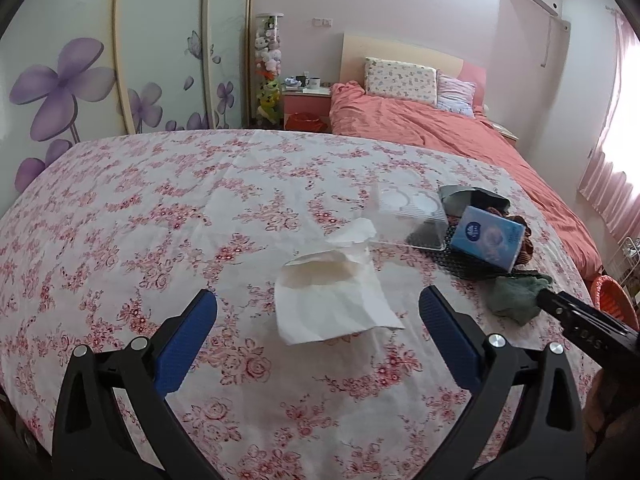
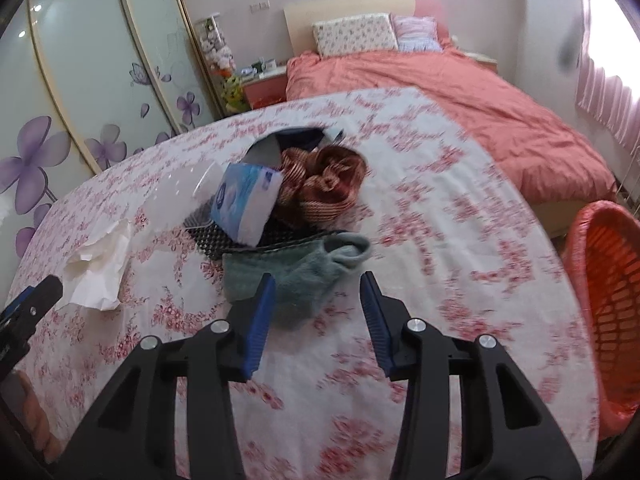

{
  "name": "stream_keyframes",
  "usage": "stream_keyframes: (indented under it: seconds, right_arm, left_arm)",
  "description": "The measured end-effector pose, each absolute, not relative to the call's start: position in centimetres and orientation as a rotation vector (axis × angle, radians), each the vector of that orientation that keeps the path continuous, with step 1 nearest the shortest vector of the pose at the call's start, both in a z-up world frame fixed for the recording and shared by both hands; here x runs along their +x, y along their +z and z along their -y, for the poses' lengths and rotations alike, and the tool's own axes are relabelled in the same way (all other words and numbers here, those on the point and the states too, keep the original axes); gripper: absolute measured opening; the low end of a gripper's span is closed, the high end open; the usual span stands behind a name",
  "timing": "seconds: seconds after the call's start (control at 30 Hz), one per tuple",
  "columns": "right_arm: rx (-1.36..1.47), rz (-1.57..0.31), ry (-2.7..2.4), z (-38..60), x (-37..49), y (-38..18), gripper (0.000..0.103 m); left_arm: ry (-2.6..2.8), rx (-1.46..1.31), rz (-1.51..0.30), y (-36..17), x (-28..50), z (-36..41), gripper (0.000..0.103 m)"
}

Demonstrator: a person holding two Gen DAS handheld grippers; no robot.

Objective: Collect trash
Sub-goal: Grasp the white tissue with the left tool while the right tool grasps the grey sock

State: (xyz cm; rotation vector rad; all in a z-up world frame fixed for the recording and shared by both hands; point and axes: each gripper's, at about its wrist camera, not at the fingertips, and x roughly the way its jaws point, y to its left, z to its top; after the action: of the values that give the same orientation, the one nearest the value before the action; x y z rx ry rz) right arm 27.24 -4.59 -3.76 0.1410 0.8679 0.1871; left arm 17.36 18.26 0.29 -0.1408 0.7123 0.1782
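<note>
A white crumpled tissue (image 1: 332,296) lies on the floral tablecloth (image 1: 160,220), just ahead of my left gripper (image 1: 318,308), which is open and empty with the tissue between its fingers' line. It also shows in the right wrist view (image 2: 100,268). My right gripper (image 2: 318,294) is open and empty, right in front of a grey-green cloth (image 2: 296,276), seen in the left view too (image 1: 518,294). An orange basket (image 2: 604,304) stands off the table's right edge.
A blue tissue pack (image 1: 488,238), a clear plastic box (image 1: 408,216), a brown striped cloth (image 2: 324,184) and a black mesh mat (image 2: 224,240) sit together on the table. A bed with a coral cover (image 1: 440,128) is behind.
</note>
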Motion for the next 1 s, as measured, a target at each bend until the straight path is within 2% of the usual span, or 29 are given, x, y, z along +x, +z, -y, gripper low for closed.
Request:
stream_keyframes:
  seconds: [0.13,0.23,0.27,0.6,0.9,0.97,1.0]
  right_arm:
    - [0.148,-0.914,0.196,3.7,28.6,-4.8,0.042]
    - [0.139,-0.925,0.222,3.2,28.8,-5.4,0.006]
    - [0.142,-0.917,0.229,3.3,28.6,-5.3,0.004]
    - [0.118,-0.816,0.106,8.9,24.5,-3.4,0.003]
    - [0.181,-0.815,0.038,13.3,23.4,-3.2,0.003]
    - [0.186,-0.822,0.033,13.6,23.3,-3.5,0.003]
    - [0.186,-0.824,0.033,13.6,23.3,-3.6,0.003]
  left_arm:
    - [0.174,-0.151,-0.709,0.2,17.5,-18.7,0.100]
    - [0.165,-0.150,-0.705,0.1,17.6,-18.6,0.100]
    - [0.164,-0.148,-0.705,0.0,17.6,-18.5,0.100]
    - [0.147,-0.168,-0.747,-0.9,19.1,-18.1,0.100]
    - [0.210,-0.132,-0.830,-3.4,22.0,-18.2,0.100]
    - [0.212,-0.148,-0.856,-4.1,22.5,-18.4,0.097]
    - [0.197,-0.173,-0.870,-4.5,22.7,-18.7,0.090]
